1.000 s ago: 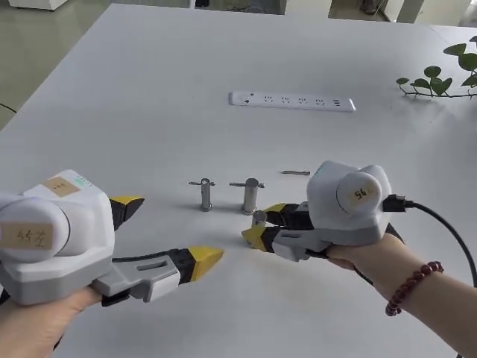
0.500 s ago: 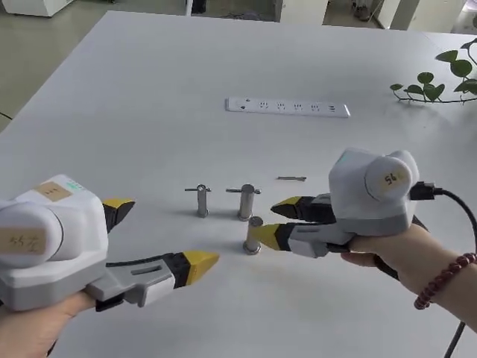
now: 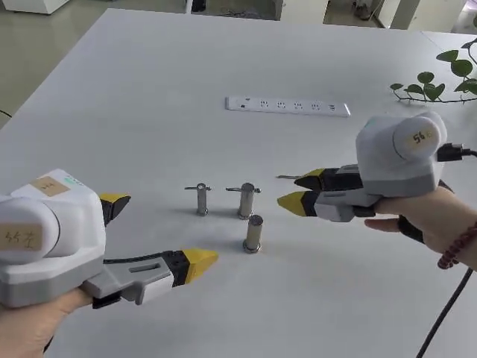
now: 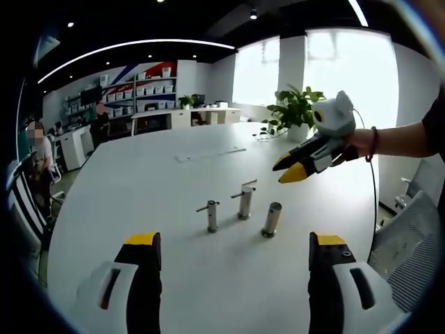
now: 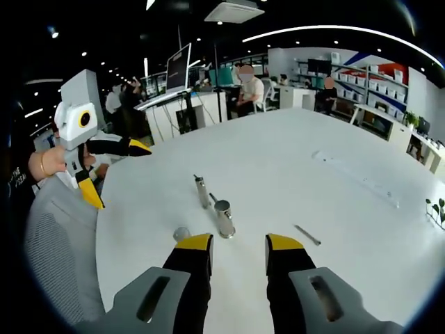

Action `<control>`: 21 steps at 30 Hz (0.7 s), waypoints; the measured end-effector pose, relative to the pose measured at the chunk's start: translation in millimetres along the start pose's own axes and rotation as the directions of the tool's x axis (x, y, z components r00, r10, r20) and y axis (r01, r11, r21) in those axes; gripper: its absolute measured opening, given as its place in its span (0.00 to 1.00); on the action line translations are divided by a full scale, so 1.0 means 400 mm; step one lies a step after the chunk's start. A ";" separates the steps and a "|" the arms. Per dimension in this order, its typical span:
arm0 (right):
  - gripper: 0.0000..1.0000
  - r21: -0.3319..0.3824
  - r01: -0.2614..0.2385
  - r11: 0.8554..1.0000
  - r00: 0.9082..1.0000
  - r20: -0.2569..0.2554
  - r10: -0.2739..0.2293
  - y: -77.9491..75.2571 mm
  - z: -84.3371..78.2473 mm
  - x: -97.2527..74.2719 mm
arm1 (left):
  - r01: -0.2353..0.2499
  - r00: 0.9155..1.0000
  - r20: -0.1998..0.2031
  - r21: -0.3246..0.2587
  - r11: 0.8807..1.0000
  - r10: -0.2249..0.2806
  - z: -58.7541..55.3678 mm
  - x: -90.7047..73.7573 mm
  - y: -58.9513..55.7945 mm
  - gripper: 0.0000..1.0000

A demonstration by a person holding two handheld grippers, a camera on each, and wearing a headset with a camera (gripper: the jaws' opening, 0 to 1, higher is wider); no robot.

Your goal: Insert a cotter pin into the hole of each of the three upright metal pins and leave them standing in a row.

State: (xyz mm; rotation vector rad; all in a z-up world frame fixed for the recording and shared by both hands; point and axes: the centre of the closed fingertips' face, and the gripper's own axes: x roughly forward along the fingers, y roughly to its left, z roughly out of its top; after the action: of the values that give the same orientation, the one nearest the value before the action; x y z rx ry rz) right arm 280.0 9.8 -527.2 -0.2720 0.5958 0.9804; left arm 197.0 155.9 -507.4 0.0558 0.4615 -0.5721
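Just beyond the bare metal pin (image 3: pixel 254 233) and a little to its right, a loose cotter pin (image 3: pixel 286 177) lies flat on the table (image 3: pixel 149 97). In the head view its right end is covered by the right gripper (image 3: pixel 300 190). What shows is a thin grey sliver, too small to give its form. The right gripper view shows its whole length, but only as a fine line.

The bare metal pin stands upright, a short grey cylinder with a flat top; its hole cannot be made out. Directly beyond it stand the left fitted pin (image 3: pixel 202 200) and the right fitted pin (image 3: pixel 246 200), side by side. Each is upright with a thin bar crossing it near the top. The bare metal pin sits out of their line, closest to the right fitted pin.

To its right the right gripper hovers above the table, jaws a narrow gap apart with nothing between them. To its left and nearer the person is the left gripper (image 3: pixel 156 231), jaws spread wide and empty, its body cut off by the frame edge. A power strip (image 3: pixel 287 107) lies well beyond.
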 end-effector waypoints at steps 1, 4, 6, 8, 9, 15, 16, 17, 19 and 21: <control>0.26 0.017 0.002 1.000 1.000 -0.012 -0.001 -0.017 -0.005 0.003 | -0.002 1.000 -0.001 0.000 1.000 0.002 0.001 0.000 0.001 0.88; 0.26 0.049 0.012 0.999 1.000 -0.026 -0.011 -0.056 -0.010 0.012 | -0.003 1.000 0.002 -0.002 1.000 0.003 0.005 -0.001 0.003 0.87; 0.26 0.057 0.023 0.998 0.999 -0.035 -0.021 -0.081 -0.012 0.020 | -0.004 1.000 0.005 -0.001 1.000 0.004 0.007 -0.002 0.005 0.87; 0.25 0.074 0.029 0.997 0.999 -0.041 -0.026 -0.099 -0.013 0.027 | -0.011 1.000 0.006 -0.001 1.000 0.011 0.007 -0.002 0.009 0.86; 0.24 0.089 0.035 0.995 0.999 -0.039 -0.031 -0.112 -0.012 0.034 | -0.021 1.000 0.010 -0.001 1.000 0.021 0.008 -0.003 0.014 0.85; 0.24 0.118 0.062 0.991 0.996 -0.075 -0.053 -0.167 -0.028 0.068 | -0.040 0.999 0.022 -0.013 0.999 0.041 0.008 -0.005 0.033 0.84; 0.24 0.123 0.071 0.990 0.994 -0.091 -0.060 -0.183 -0.038 0.079 | -0.045 0.999 0.021 -0.016 0.999 0.046 0.006 -0.005 0.038 0.84; 0.24 0.125 0.074 0.989 0.993 -0.099 -0.062 -0.190 -0.042 0.084 | -0.047 0.999 0.020 -0.016 0.999 0.047 0.004 -0.004 0.041 0.84; 0.24 0.125 0.079 0.989 0.991 -0.118 -0.064 -0.203 -0.052 0.096 | -0.051 0.999 0.016 -0.017 0.999 0.052 0.000 -0.004 0.046 0.83; 0.23 0.108 0.081 0.991 0.987 -0.147 -0.064 -0.214 -0.063 0.107 | -0.054 0.998 0.012 -0.022 0.998 0.054 -0.006 -0.003 0.050 0.83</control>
State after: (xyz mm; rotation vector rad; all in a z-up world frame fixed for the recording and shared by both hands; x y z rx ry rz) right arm 360.8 -18.6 -576.6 -0.2626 0.7656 0.8578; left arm 205.6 173.7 -510.3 0.0438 0.4530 -0.5141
